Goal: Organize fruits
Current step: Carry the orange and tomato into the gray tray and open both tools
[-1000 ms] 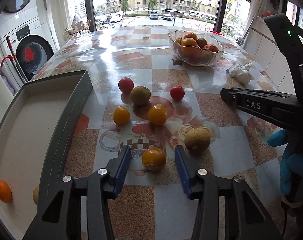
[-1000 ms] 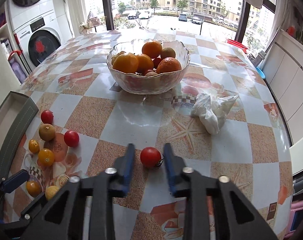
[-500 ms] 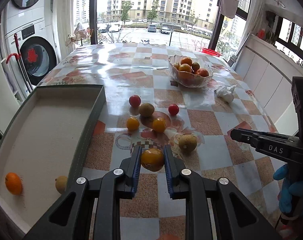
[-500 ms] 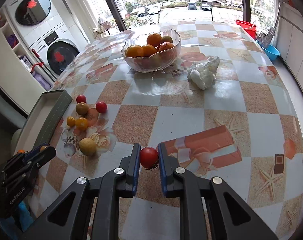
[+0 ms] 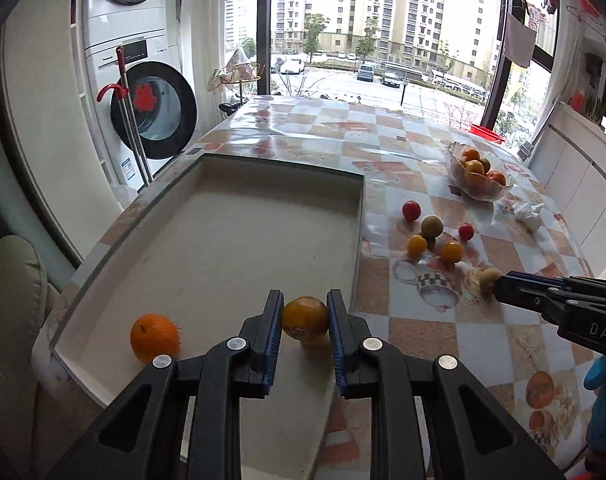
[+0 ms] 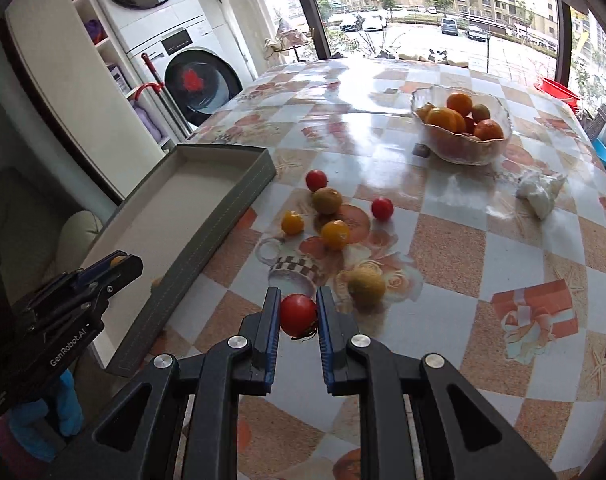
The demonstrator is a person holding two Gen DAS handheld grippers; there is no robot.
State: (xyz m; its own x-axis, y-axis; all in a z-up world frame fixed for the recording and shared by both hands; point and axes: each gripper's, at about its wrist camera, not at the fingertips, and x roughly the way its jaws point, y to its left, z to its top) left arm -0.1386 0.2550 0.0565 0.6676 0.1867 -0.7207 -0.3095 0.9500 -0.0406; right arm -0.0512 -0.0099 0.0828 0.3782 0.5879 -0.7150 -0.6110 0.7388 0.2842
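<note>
- A desk (image 6: 455,248) covered in glossy orange-and-white checked oilcloth carries a shallow grey rectangular tray (image 5: 239,236) at its left edge.
- A scalloped clear glass bowl (image 6: 461,148) holds oranges at the far side.
- The left tool (image 5: 305,320) grips a yellow-orange citrus fruit (image 5: 305,317) above the tray, near a round orange (image 5: 154,337) lying inside.
- The right tool (image 6: 298,316) grips a small red tomato (image 6: 298,314) above the desk, beside loose fruits.

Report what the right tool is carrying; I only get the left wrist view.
Observer: The right tool is shut on a red tomato.
Operator: Name its nearest neighbour.
Observer: A yellow-green fruit lies on the table beside the tomato, not touching it.
Operator: Describe the tray's outside.
Observer: The tray has a grey-green outer wall with stitched seams.
</note>
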